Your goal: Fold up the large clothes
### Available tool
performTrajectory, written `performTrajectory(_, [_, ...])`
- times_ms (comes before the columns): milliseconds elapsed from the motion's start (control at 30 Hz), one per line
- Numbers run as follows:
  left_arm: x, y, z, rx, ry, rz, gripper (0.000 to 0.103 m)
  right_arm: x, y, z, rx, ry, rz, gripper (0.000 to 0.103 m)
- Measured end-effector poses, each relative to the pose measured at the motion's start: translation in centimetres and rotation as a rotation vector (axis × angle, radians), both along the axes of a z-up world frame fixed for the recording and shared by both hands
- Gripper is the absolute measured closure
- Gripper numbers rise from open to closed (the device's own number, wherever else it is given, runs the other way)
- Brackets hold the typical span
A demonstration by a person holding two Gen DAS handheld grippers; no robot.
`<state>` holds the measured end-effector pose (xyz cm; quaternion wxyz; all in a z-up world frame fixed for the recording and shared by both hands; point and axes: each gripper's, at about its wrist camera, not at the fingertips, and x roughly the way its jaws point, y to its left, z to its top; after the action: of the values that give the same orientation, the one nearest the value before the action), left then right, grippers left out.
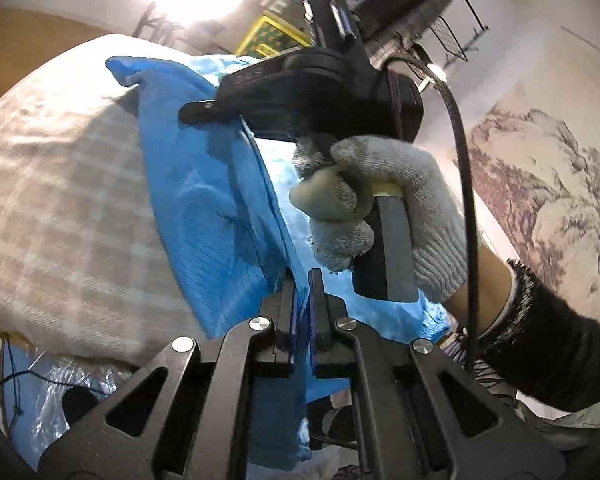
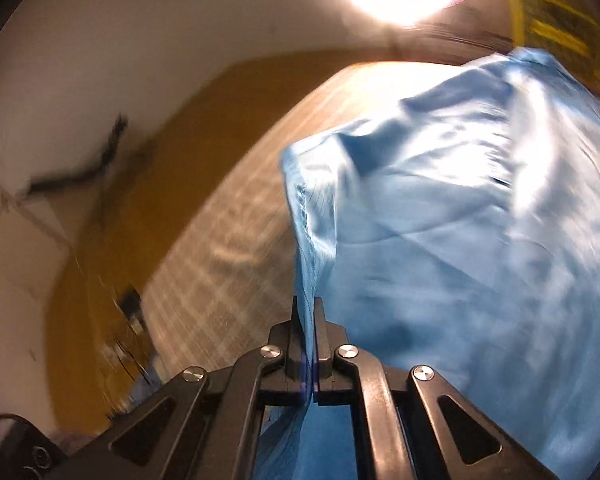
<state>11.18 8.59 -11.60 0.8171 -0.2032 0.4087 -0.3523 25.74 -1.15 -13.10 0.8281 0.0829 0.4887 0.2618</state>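
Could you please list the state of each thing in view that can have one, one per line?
left gripper: shut on an edge of the blue garment.
right gripper: shut on another edge of the garment.
blue garment: lifted at both pinched edges, draped and creased, partly over the checked bedding.
checked bedding: lying spread under the garment.
gloved hand: wrapped around the right gripper's handle.
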Motion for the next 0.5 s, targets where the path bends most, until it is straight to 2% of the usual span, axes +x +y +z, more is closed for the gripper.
performTrajectory(233, [-0.9,-6.1,0.9,0.080,-0.042,-0.130,0.102,-3.2,-12.6,-0.4,0.285,0.015,-0.240,0.103])
performTrajectory(333, [-1.4,-8.7,0.2,0.109,-0.016,-0.199,0.102,-4.2,-16.4,-2.0,0.298,0.039,-0.318,0.103])
performTrajectory(433, [-2.4,-10.6,-0.4,0.151,-0.006,-0.263,0.102,-4.5,-18.8,-4.4,0.290,0.122,-0.356,0.103])
performTrajectory(467, [-2.4,-11.2,-0.8,0.162,0.008,-0.288,0.102,-4.4,-19.0,-5.0,0.264,0.149,-0.346,0.103])
performTrajectory(500, [-2.9,-12.0,-1.2,0.172,0.015,-0.300,0.102,-4.4,-19.1,-5.2,0.220,0.158,-0.332,0.098])
